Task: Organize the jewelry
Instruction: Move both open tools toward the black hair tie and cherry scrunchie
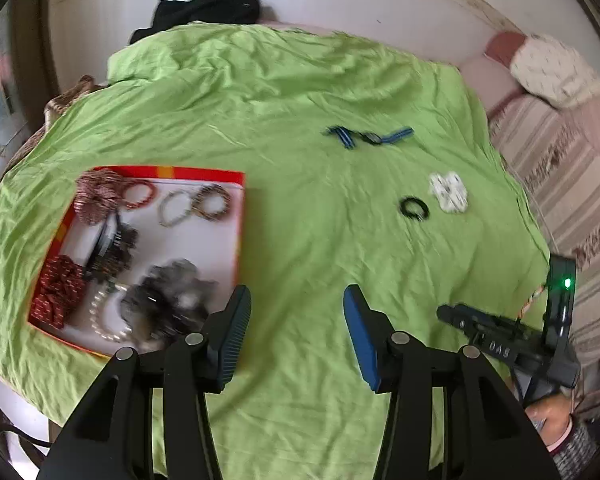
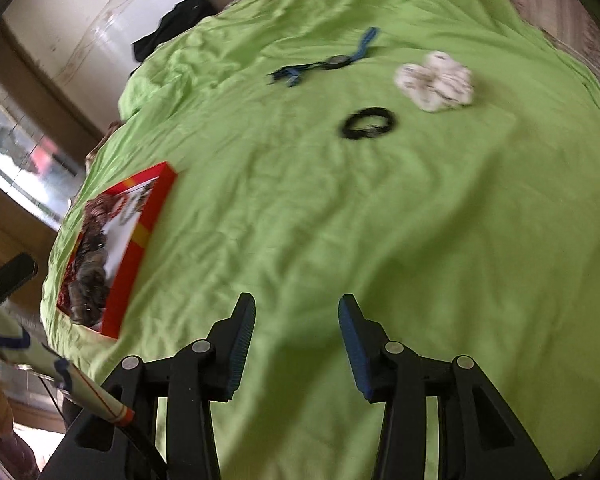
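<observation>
A red-rimmed box (image 1: 239,216) (image 2: 156,204) lies on the green sheet at the left, filled with bracelets, scrunchies and a pearl string. Loose on the sheet farther off are a black hair tie (image 1: 413,207) (image 2: 370,122), a white scrunchie (image 1: 448,192) (image 2: 434,80) and a blue-strapped watch (image 1: 370,137) (image 2: 332,60). My left gripper (image 1: 296,300) hovers open just right of the box, nothing between its fingers. In the right wrist view my right gripper (image 2: 296,308) is open and empty over bare sheet, with the hair tie well ahead. The right gripper's body (image 1: 512,332) also shows at the left view's right edge.
The green sheet (image 1: 300,92) covers a bed. Black cloth (image 1: 208,10) lies at its far edge by the white wall. A striped blanket (image 1: 572,184) and a patterned pillow (image 1: 552,68) sit to the right. A hand (image 1: 552,412) holds the right tool.
</observation>
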A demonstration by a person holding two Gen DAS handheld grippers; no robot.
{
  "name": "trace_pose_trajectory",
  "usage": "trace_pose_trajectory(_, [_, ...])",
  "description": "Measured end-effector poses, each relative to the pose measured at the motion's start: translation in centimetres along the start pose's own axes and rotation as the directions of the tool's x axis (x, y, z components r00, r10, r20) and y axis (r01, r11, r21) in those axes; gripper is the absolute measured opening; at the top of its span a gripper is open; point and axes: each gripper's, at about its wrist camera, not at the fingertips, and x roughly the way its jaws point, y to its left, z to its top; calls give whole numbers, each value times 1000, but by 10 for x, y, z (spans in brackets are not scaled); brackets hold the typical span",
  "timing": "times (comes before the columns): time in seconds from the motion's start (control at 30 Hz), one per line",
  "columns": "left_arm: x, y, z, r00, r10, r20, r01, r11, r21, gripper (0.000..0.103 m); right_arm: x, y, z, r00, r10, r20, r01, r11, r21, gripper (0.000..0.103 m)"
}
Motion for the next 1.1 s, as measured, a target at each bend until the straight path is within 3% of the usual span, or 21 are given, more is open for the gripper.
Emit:
trace_pose_trajectory(0.33, [15, -45, -38, 997, 82, 2, -82, 994, 65, 47, -19, -28, -14, 996, -72, 60, 72, 997, -5, 51])
trace_pose_trajectory(0.5, [11, -50, -53, 978, 199, 58, -204, 976, 77, 47, -16, -30, -23, 991, -111, 75, 113, 993, -26, 51])
trace_pose_trajectory(0.6, [8, -50, -59, 969, 233, 83, -240, 968, 78, 47, -15, -32, -26, 990, -120, 76, 122, 992, -28, 51])
trace_pose_trajectory(1.1, [6, -57, -65, 965, 246, 97, -254, 964, 84, 47, -24, -26, -29, 983, -146, 113, 154, 987, -57, 55])
